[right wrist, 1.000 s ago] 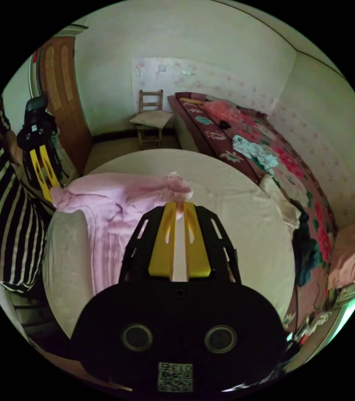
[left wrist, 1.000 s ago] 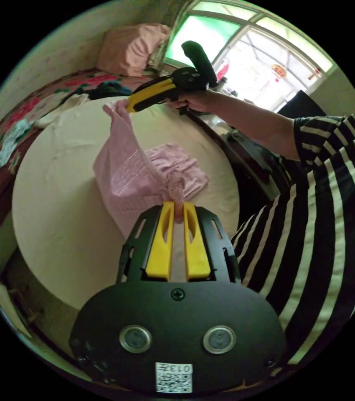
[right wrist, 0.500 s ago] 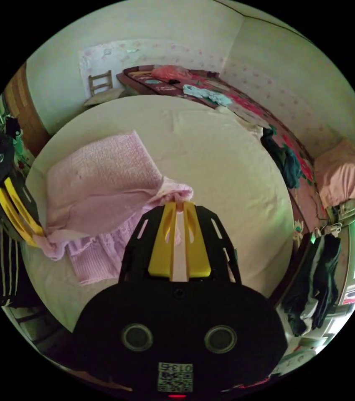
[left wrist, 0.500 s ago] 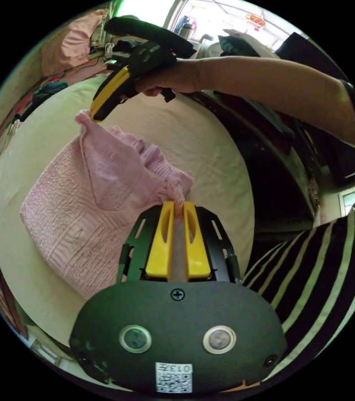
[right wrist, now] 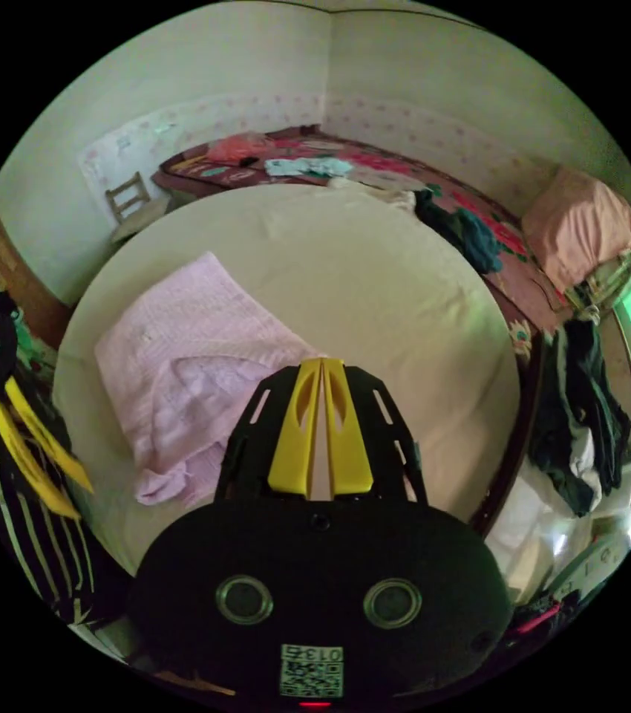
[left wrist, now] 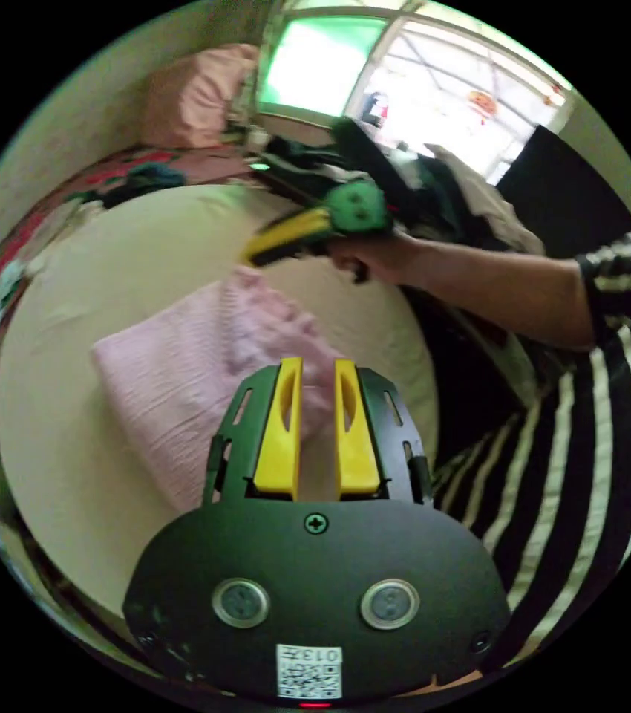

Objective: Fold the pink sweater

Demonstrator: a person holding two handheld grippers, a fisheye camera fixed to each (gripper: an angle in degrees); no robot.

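Lying folded before both grippers, pink sweater (left wrist: 182, 371) is free: left gripper (left wrist: 314, 365) spread, right gripper (right wrist: 321, 365) pressed together.

We see the pink sweater (right wrist: 182, 356) as soft ribbed knit on a smooth, matt cream cloth table cover (right wrist: 375, 297); the left gripper (left wrist: 314, 365) looks like matt plastic, perhaps.
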